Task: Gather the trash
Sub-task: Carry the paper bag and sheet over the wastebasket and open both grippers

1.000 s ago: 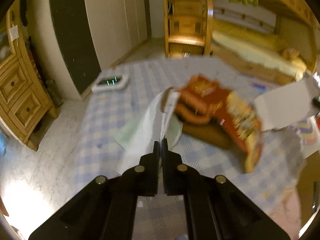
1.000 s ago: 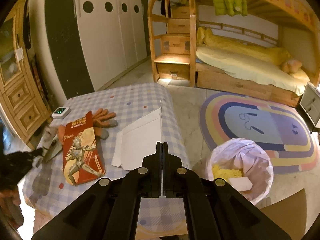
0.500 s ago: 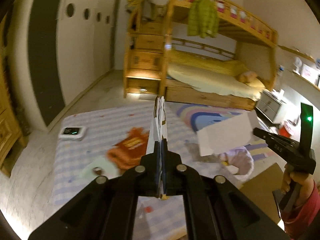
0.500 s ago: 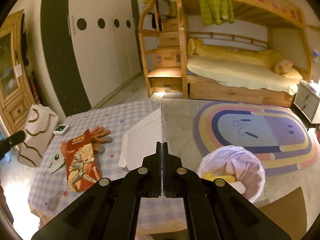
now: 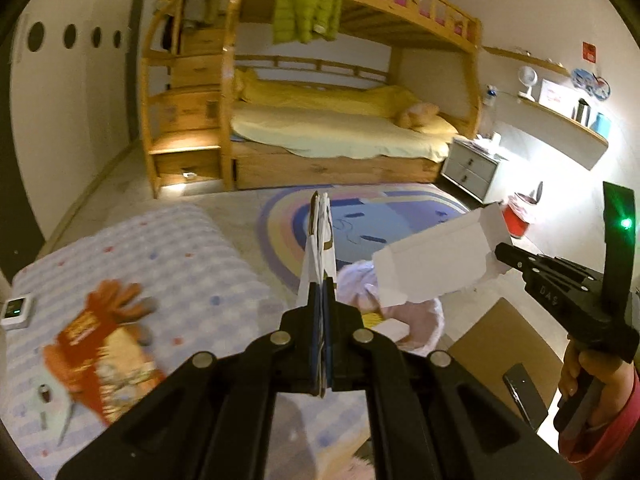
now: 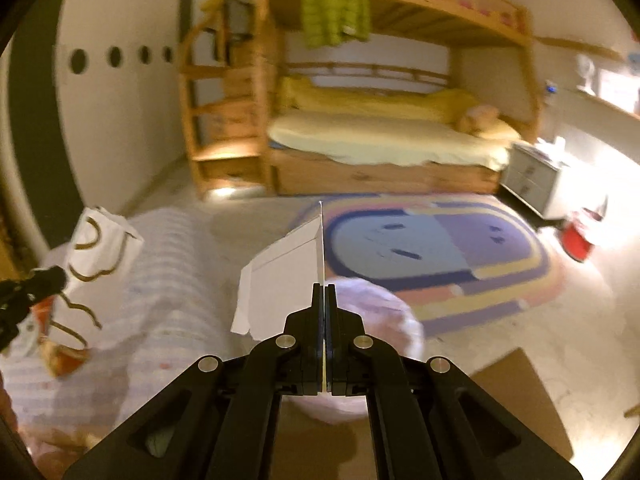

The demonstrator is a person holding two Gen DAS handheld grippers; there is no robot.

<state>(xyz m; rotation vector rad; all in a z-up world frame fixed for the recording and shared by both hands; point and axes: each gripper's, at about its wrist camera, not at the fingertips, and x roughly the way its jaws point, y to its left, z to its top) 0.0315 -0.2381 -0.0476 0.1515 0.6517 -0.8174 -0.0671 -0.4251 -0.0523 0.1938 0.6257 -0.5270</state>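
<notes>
Left gripper (image 5: 323, 280): my jaws are clamped on a thin white bag, pointing downward.
Right gripper (image 6: 324, 288): my jaws are pinched on flat white card.
Right hand (image 5: 588, 376): wrapped round the handle.

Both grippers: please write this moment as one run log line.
left gripper: shut on white paper bag | right gripper: shut on white cardboard sheet | lined trash bin: below, nothing released

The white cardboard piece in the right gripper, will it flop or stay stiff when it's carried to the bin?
The white cardboard piece probably stays fairly stiff: it juts sideways from the right gripper without sagging. Thin and flat, it looks light.
</notes>
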